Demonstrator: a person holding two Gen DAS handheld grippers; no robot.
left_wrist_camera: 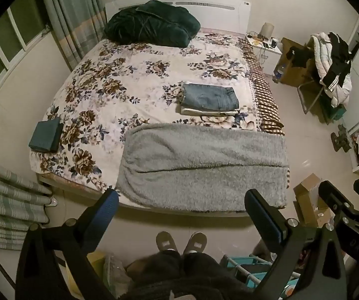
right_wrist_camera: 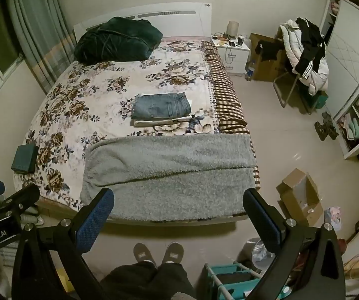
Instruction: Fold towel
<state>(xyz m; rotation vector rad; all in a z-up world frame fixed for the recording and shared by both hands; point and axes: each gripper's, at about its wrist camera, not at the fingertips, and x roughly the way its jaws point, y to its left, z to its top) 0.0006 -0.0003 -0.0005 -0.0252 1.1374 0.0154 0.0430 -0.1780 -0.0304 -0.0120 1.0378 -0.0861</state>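
We held both grippers, left and right, fingers spread wide and empty, above the grey towel at frame centre, ready to fold

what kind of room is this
A home bedroom, most likely. A bed with a floral cover fills the middle, a white nightstand stands beside the headboard, and an open wardrobe with clothes lines the right wall. A grey towel lies across the bed's foot.

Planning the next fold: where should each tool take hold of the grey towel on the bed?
Probably the two near corners. The grey towel lies flat at the foot of the bed, already doubled lengthwise with a seam across it. Its near hem overhangs the edge, so the open left tool and right tool can pinch from the foot side, above.
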